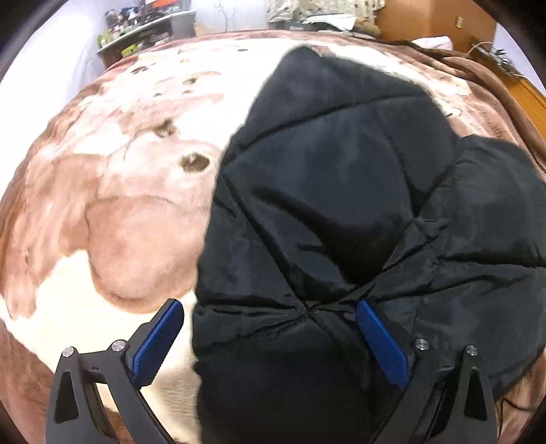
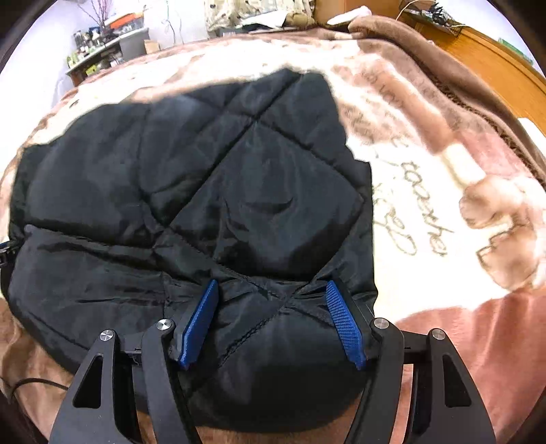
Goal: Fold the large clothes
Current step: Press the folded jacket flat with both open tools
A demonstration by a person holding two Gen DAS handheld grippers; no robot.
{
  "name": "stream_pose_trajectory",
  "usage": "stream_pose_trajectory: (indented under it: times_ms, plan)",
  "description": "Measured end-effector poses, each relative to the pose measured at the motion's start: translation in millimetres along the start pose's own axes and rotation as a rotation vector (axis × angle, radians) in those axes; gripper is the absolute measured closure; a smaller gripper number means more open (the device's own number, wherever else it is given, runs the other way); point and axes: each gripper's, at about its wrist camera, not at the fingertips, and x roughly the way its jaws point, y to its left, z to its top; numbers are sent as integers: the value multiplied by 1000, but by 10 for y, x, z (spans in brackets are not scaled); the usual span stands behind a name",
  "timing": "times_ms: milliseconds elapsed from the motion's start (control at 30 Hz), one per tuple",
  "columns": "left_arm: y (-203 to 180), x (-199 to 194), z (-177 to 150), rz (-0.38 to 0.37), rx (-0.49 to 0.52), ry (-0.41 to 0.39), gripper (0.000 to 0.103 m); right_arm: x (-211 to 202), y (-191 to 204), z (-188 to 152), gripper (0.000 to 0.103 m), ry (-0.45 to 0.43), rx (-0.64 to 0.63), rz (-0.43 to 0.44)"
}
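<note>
Your black quilted jacket point(image 1: 341, 205) lies spread on a plush brown-and-cream blanket point(image 1: 112, 211) that covers the bed, and both of your tools are down over its near edge.

Your left gripper point(image 1: 269, 341) has its jaws spread wide. The left blue pad point(image 1: 157, 345) sits over bare blanket just beside the jacket's edge, while the right one rests on the black fabric near a point where several quilting seams meet. Padded cloth bulges up between the two fingers, but the jaws are not pressed onto it.

Your right gripper point(image 2: 273, 321) is also spread, though less widely. Both blue pads point(image 2: 344, 324) are set against the jacket point(image 2: 204, 177), one on either side of a puckered crossing of stitch lines, with a hump of fabric rising between them (whether the pads bite into the cloth or merely touch it, you cannot tell from this view).

In the right wrist view the blanket point(image 2: 426, 273) shows cursive lettering and a pale printed figure to the right of the jacket. A thin dark cable point(image 2: 34, 382) trails over the blanket at lower left. Beyond the bed stand a cluttered shelf point(image 1: 143, 30) against the far wall and wooden furniture point(image 2: 494, 65) along the right side.
</note>
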Motion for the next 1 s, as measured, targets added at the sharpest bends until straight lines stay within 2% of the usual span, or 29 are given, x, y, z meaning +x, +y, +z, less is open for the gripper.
stream_pose_trajectory:
  times_ms: [133,200,233,333,400,500,567,667,867,1000]
  plan:
    - [183,-188,74,-85,-26,1,1,-216,-125,10,36,-28,28,53]
    - [510,-205,28,-89,-18,6,1,-295,-228,11,36,-30,32,69]
    - [549,-195,36,-101,-10,13,2,-302,-269,12,36,-25,34,70]
    - [688,-81,113,-148,-7,57,2,-321,-456,6,26,-4,68,100]
    - [837,-79,48,-205,-35,76,2,-268,-576,4,26,18,96,128]
    - [753,134,-17,-296,-72,121,2,-206,-623,-130,26,55,118,157]
    - [675,259,-59,-315,-54,154,1,-121,-703,-183,25,75,143,207]
    - [631,413,-39,-382,-31,196,1,27,-756,-202,23,100,167,275]
    - [619,595,-1,-423,-28,231,0,403,-831,-151,6,160,191,417]
    - [632,729,27,-464,-33,264,0,557,-825,-115,5,186,187,502]
